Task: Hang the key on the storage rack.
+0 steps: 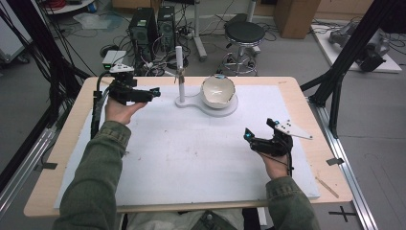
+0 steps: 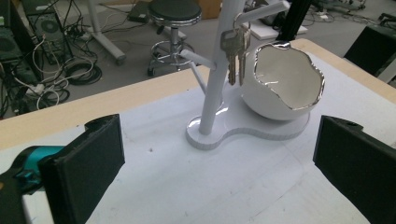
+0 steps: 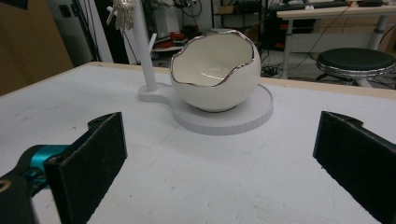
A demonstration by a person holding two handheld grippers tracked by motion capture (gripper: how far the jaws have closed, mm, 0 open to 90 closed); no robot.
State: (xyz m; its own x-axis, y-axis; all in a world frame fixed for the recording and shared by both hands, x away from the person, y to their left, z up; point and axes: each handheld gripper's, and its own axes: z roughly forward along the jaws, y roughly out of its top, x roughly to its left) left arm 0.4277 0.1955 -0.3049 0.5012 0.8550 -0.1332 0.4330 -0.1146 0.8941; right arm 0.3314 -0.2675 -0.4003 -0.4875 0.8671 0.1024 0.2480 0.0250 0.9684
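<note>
A white stand point(image 1: 180, 72) with side pegs rises from a white base point(image 1: 230, 109) at the table's far middle. Silver keys point(image 2: 235, 49) hang from one of its pegs. An eggshell-shaped white bowl point(image 1: 218, 91) with a silver rim sits on the same base; it looks empty in the right gripper view point(image 3: 212, 70). My left gripper point(image 1: 154, 93) is held open at the far left, pointing at the stand point(image 2: 215, 74). My right gripper point(image 1: 248, 135) hovers open at the right, aimed at the bowl. Nothing lies between either pair of jaws.
A white mat point(image 1: 191, 148) covers most of the wooden table point(image 1: 316, 158). Beyond the far edge stand a black stool point(image 1: 244, 36), computer towers point(image 1: 143, 28) and loose cables. Black frame posts point(image 1: 354, 48) flank the table.
</note>
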